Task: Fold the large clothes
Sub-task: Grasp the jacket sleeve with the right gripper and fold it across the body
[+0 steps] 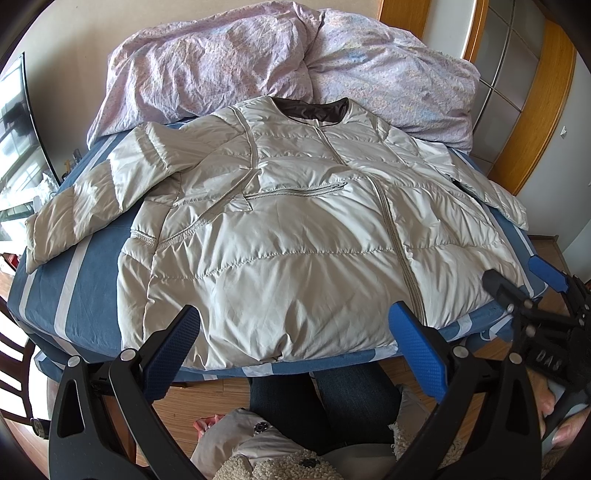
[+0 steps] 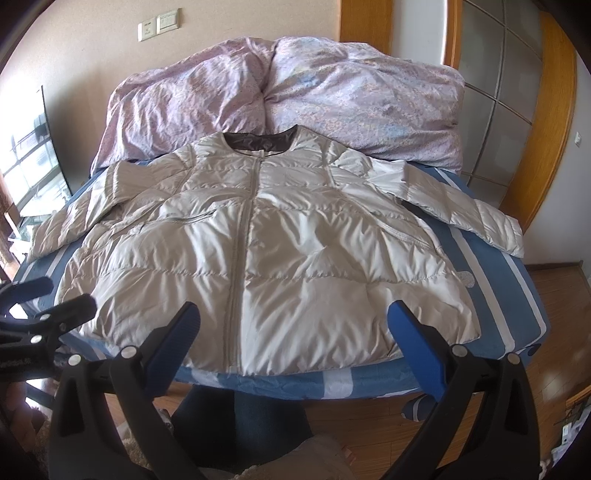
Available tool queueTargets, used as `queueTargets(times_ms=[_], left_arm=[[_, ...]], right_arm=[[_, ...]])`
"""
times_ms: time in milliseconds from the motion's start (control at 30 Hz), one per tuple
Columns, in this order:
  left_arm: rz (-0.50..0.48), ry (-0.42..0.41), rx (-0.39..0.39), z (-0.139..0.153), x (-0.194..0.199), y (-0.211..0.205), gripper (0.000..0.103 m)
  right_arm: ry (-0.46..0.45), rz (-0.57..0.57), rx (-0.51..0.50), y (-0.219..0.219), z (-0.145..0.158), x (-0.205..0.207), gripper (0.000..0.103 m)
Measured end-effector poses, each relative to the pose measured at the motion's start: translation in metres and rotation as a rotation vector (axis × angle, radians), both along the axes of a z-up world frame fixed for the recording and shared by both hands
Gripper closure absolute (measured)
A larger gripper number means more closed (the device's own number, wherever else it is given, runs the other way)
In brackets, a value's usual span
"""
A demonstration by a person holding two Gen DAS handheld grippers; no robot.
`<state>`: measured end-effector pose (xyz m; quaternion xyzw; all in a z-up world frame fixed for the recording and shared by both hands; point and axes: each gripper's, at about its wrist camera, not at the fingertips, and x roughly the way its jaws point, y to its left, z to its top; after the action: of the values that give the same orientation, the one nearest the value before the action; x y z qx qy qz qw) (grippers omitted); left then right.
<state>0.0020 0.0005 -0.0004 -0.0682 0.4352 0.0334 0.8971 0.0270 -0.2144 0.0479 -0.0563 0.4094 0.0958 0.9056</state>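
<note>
Silvery puffer jacket lies flat just beyond each hand-held gripper, both gaping, empty.

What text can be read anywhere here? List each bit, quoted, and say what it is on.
"DAS": raised letters, seen upside down, on the black body of the right claw in the left wrist view; possibly part of a longer word.
White print on the left claw body in the right wrist view: too blurred to read.
Wall switch plates: marks too small to read.
Jacket: no legible text.
</note>
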Motion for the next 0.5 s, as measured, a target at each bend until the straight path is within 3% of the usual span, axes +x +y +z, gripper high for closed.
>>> queueTargets(times_ms=[200,367,500], left_arm=[[0.007,0.013,-0.022,-0.006,0.017,0.007,0.001],[0.02,0.019,-0.059,-0.011,0.036,0.019,0.001],[0.026,0.032,-0.121,-0.017,0.055,0.031,0.001]], right_arm=[[-0.026,-0.168,0.08,-0.054,-0.007,0.043,0.002],[-0.045,-0.302,0.209,-0.117,-0.016,0.082,0.002],[-0.002,-0.452,0.335,-0.172,-0.027,0.115,0.002]])
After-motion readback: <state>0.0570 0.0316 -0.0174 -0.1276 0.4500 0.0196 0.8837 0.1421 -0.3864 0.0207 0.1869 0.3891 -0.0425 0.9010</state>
